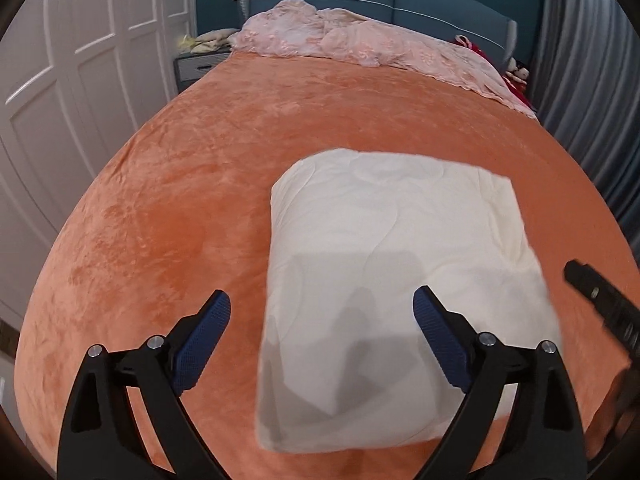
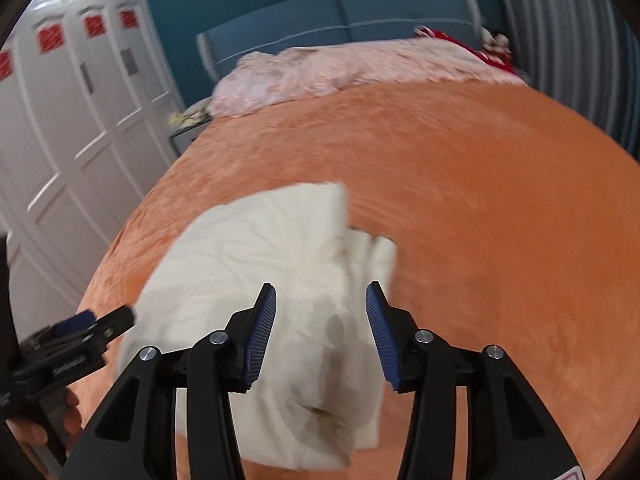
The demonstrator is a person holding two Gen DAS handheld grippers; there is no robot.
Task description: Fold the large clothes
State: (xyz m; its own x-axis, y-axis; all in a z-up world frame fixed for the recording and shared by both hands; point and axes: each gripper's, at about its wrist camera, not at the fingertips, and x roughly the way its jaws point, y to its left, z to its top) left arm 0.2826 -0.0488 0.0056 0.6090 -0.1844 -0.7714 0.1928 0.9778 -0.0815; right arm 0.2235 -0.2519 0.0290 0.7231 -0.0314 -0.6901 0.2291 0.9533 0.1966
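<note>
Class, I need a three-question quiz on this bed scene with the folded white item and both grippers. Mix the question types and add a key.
1. True or false: the left gripper is clamped on the folded white quilt.
2. What lies bunched at the head of the orange bed cover? A) pink bedding B) a blue towel C) a black coat
3. Fill in: the right gripper has its jaws ____, with nothing pinched.

Key: 1 false; 2 A; 3 open
</note>
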